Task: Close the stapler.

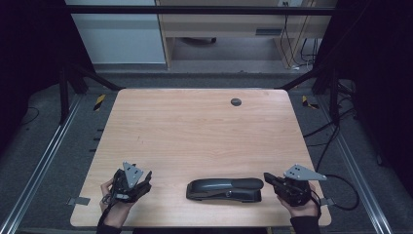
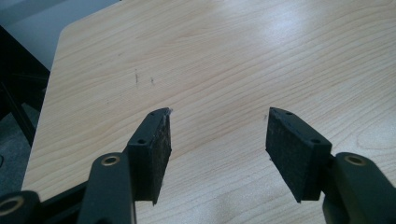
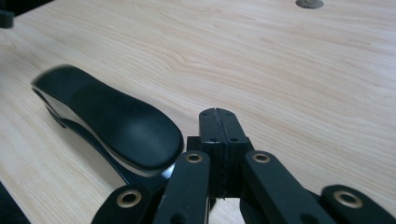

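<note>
With its jaws pressed flat together on nothing, the right gripper (image 3: pixel 219 114) sits just beside the black stapler (image 1: pixel 225 189), a long glossy curved-top body lying flat near the table's (image 1: pixel 195 126) front edge, btwn both hands. Stapler's far end is blurred in the right gripper view. Left gripper (image 2: pixel 217 135) gapes approx. half-wide, empty.

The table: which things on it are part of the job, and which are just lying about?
Part of the job:
- black stapler, lying near the front edge
- right tongs, shut, empty, close beside the stapler's end
- left tongs, open, empty, over bare wood

Just there:
- round grey cap set in the table near its far edge
</note>
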Demonstrator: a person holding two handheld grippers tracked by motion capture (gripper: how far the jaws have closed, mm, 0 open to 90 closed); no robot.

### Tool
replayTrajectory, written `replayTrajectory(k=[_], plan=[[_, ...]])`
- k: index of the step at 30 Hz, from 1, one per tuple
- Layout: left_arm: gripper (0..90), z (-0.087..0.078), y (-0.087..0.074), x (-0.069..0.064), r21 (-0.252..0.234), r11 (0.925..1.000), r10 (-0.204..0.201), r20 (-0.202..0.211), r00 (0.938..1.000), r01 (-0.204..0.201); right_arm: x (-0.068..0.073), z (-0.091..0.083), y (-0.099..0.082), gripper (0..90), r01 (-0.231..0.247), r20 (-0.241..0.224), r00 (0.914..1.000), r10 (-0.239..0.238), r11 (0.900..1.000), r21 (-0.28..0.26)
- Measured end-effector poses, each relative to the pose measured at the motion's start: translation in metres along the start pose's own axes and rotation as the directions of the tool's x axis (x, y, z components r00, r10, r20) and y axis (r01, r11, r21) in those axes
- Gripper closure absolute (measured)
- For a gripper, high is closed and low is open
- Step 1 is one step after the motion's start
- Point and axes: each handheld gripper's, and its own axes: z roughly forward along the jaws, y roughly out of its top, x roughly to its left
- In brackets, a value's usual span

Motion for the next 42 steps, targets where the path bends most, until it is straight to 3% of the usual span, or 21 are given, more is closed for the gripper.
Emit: replayTrajectory(k=[10,17,24,27,34,42], plan=[[39.6,0.001,-0.001,0.001,-0.003,1.0,-0.002,-0.007,1.0,0.002,0.01,-0.004,0.009,90.0,0.0,-0.037,0.9993,-0.002,0.9987,-0.05],[39.4,0.001,-0.001,0.001,-0.001,1.0,0.002,-0.008,1.0,-0.002,0.021,0.002,0.009,90.0,0.021,-0.068,0.9974,-0.024,0.999,-0.038],[39.2,0.001,-0.001,0.0,-0.001,1.0,0.003,-0.007,1.0,-0.003,0.021,0.002,0.006,90.0,0.003,-0.084,0.9964,-0.008,0.9985,-0.055],[39.2,0.001,-0.001,0.0,0.0,1.0,0.005,-0.005,1.0,-0.005,0.021,0.004,0.002,90.0,0.003,-0.075,0.9972,-0.006,0.9993,-0.038],[39.2,0.001,-0.001,0.0,0.002,1.0,0.008,-0.005,1.0,-0.008,0.018,0.008,-0.002,88.6,-0.014,-0.099,0.995,0.011,0.9994,-0.031],[39.2,0.002,-0.001,-0.001,0.002,0.9999,0.011,-0.002,0.9999,-0.011,0.019,0.009,-0.004,90.0,0.006,-0.092,0.9957,-0.008,0.9997,-0.023]])
